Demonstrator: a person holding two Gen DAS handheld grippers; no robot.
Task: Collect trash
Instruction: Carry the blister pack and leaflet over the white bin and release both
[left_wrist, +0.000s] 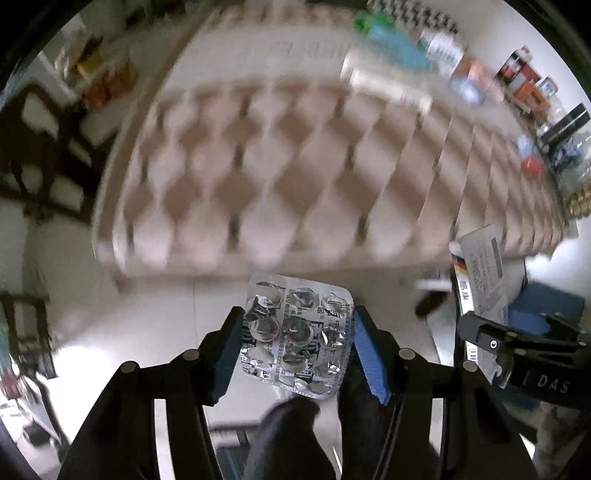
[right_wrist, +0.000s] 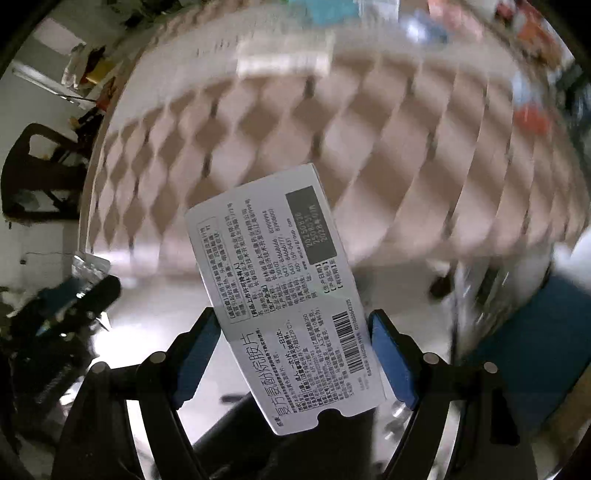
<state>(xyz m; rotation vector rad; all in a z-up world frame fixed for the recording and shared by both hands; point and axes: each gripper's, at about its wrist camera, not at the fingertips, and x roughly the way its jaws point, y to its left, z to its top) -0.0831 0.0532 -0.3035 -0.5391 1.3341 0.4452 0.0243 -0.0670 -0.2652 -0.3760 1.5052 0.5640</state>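
Note:
My left gripper (left_wrist: 297, 332) is shut on a used silver blister pack (left_wrist: 295, 332), held between its blue pads in the air. My right gripper (right_wrist: 293, 339) is shut on a white medicine box (right_wrist: 280, 291) with black print and a barcode, tilted upward. In the left wrist view the right gripper (left_wrist: 517, 343) and its box (left_wrist: 480, 266) show at the right. In the right wrist view the left gripper (right_wrist: 74, 299) with the blister pack (right_wrist: 90, 267) shows at the left.
A tufted beige surface, like a bench or bed side (left_wrist: 295, 166), fills the view ahead, blurred. Bottles, boxes and packets (left_wrist: 443, 55) lie on its top at the far right. A dark chair (left_wrist: 40, 147) stands at the left. A blue object (right_wrist: 535, 350) sits at the lower right.

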